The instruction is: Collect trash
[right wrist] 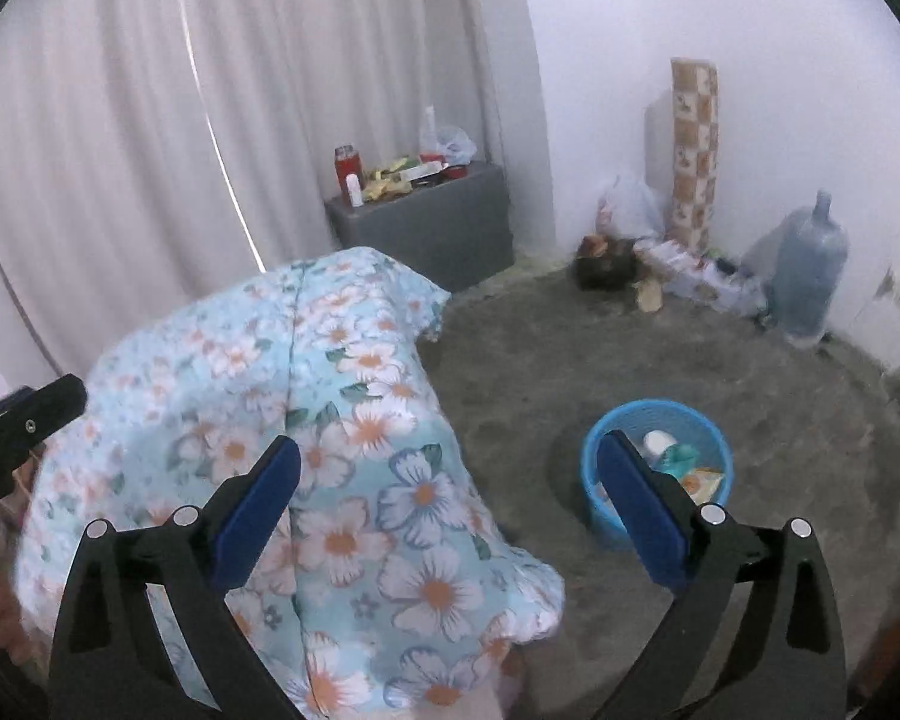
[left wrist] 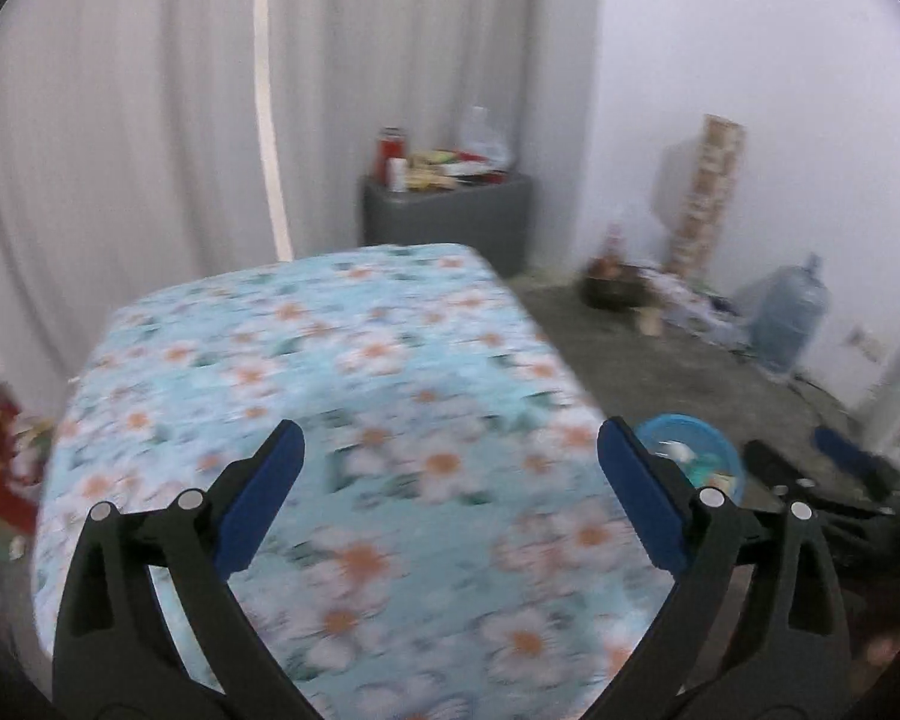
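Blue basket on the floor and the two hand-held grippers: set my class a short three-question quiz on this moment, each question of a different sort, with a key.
1. True or false: the blue basket stands on the flowered tablecloth.
2. Multiple choice: the left hand-held gripper and the right hand-held gripper are A) both open and holding nothing, B) both shut on trash, C) one open, one shut.
3. Fill in: the big blue water bottle stands on the floor against the ____.

Key: 1 false, it stands on the floor beside the table, already holding some items. 2 A. 3 wall.
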The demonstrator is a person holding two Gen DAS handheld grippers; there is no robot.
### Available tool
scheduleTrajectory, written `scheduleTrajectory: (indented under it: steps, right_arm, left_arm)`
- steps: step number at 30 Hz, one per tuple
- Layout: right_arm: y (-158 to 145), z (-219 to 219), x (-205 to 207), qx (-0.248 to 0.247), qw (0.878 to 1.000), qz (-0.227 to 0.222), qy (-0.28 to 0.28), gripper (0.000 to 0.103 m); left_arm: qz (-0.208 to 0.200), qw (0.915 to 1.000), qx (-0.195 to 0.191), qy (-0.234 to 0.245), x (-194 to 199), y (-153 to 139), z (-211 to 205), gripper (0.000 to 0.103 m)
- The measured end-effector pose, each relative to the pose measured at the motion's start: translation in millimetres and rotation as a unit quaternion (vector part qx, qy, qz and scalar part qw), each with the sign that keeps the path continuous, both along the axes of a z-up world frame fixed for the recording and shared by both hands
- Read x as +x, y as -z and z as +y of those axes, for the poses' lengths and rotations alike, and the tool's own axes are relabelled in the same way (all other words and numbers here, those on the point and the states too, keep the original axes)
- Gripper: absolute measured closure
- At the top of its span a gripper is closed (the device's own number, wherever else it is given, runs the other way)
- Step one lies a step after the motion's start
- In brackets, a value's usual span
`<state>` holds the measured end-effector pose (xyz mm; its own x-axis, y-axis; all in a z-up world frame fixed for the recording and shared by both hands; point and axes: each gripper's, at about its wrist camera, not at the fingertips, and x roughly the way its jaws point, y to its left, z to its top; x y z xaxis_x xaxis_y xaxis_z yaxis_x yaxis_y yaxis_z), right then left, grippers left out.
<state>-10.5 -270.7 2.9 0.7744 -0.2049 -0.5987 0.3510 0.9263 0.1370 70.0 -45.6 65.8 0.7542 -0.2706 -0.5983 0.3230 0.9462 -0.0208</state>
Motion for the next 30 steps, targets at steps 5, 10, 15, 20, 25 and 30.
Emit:
scheduleTrajectory:
  steps: [5, 10, 15, 20, 25, 30]
  right_arm:
    - [0.2, 23.2, -12.8, -0.091, 0.996, 0.023, 0.006, 0.007]
    - [24.5, 22.1, -14.0, -0.085, 0.991, 0.098, -0.011, 0.007]
    - [40.3, 17.6, -22.5, -0.093, 0.988, 0.125, -0.004, 0.007]
    - [44.1, 12.1, -25.1, -0.104, 0.986, 0.129, 0.001, 0.007]
    - [46.5, 4.4, -25.6, -0.103, 0.986, 0.130, 0.002, 0.007]
    - [48.8, -2.9, -26.8, -0.098, 0.987, 0.131, 0.006, 0.007]
  left_arm:
    - [0.031, 0.9978, 0.012, -0.057, -11.9, 21.6, 14.5, 0.009]
    - [0.113, 0.9920, 0.013, -0.054, -25.5, 58.8, 12.4, 0.009]
    - [0.132, 0.9881, 0.058, -0.054, -38.0, 78.2, 2.5, 0.009]
    - [0.112, 0.9875, 0.086, -0.070, -33.5, 78.1, -2.6, 0.009]
    - [0.112, 0.9865, 0.087, -0.081, -30.7, 76.6, -4.0, 0.009]
    - [0.118, 0.9849, 0.096, -0.082, -30.7, 76.9, -4.8, 0.009]
